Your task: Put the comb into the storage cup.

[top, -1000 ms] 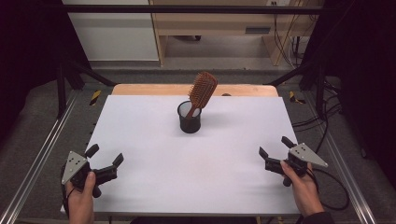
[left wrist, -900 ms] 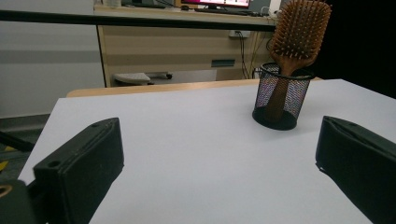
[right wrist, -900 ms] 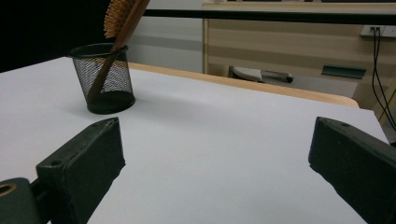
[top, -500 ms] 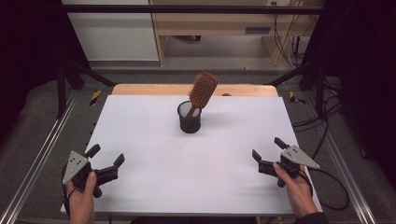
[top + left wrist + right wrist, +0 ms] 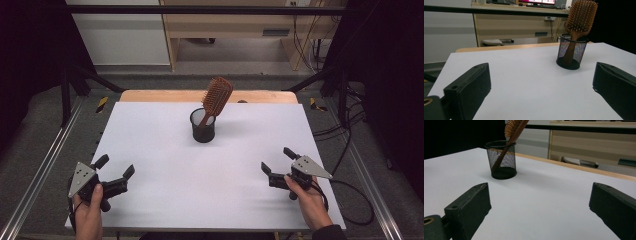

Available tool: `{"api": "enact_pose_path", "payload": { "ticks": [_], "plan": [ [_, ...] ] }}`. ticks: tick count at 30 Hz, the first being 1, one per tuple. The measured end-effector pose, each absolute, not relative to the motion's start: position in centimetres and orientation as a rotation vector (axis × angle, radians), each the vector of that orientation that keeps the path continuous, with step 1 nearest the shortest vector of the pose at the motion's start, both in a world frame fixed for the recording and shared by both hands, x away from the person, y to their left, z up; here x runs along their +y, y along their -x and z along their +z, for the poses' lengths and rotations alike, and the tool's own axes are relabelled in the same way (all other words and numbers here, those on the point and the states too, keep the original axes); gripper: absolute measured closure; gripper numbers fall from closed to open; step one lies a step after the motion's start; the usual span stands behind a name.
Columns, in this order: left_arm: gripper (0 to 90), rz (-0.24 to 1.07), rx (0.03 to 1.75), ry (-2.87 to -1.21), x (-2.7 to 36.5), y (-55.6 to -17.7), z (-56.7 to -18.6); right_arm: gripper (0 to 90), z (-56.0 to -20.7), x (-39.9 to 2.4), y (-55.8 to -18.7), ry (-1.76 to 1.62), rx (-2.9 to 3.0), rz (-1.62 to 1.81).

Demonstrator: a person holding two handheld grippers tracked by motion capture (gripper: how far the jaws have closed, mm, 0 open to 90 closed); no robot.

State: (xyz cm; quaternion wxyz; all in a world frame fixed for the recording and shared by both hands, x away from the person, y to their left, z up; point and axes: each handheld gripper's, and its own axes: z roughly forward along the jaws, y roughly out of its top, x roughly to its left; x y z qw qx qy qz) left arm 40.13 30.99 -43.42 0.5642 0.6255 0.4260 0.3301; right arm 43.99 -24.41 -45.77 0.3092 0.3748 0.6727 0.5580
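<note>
A wooden paddle hairbrush (image 5: 217, 95) (image 5: 581, 15) (image 5: 512, 127) stands handle-down in a black mesh cup (image 5: 203, 126) (image 5: 571, 51) (image 5: 502, 162) at the middle back of the white table (image 5: 210, 185); the brush leans to the right. My left gripper (image 5: 115, 172) rests near the front left corner, held by a hand, open and empty (image 5: 541, 87). At the front right my right gripper (image 5: 277, 161) is also open with nothing between its jaws (image 5: 539, 207). Both are well short of the cup.
A wooden strip (image 5: 150, 95) edges the table's far side. Metal rails (image 5: 45, 165) run along both sides, and cables (image 5: 350, 150) lie on the floor at the right. A wooden desk (image 5: 240, 25) stands behind the table.
My right gripper has moved left and slightly toward the front, inward from the table's right edge. The left gripper, cup and brush have stayed put.
</note>
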Motion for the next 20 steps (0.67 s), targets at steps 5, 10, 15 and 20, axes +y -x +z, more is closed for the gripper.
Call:
{"api": "enact_pose_path", "payload": {
  "ticks": [5, 10, 15, 20],
  "plan": [
    [2.0, 0.775, 0.982, -1.461, 30.8, -40.1, -43.5, 3.9, -45.9, -23.9, -44.3, -0.981, 1.785, 1.492],
    [2.0, 0.777, 0.979, -1.465, 30.6, -40.2, -43.8, 4.0, -45.9, -23.3, -44.8, -0.97, 1.803, 1.507],
    [2.0, 0.766, 0.987, -1.44, 30.5, -40.1, -44.1, 4.2, -45.7, -22.6, -45.2, -0.966, 1.827, 1.514],
    [2.0, 0.759, 0.988, -1.444, 30.1, -40.1, -44.5, 4.2, -45.6, -22.2, -45.3, -0.972, 1.841, 1.51]
  ]
}}
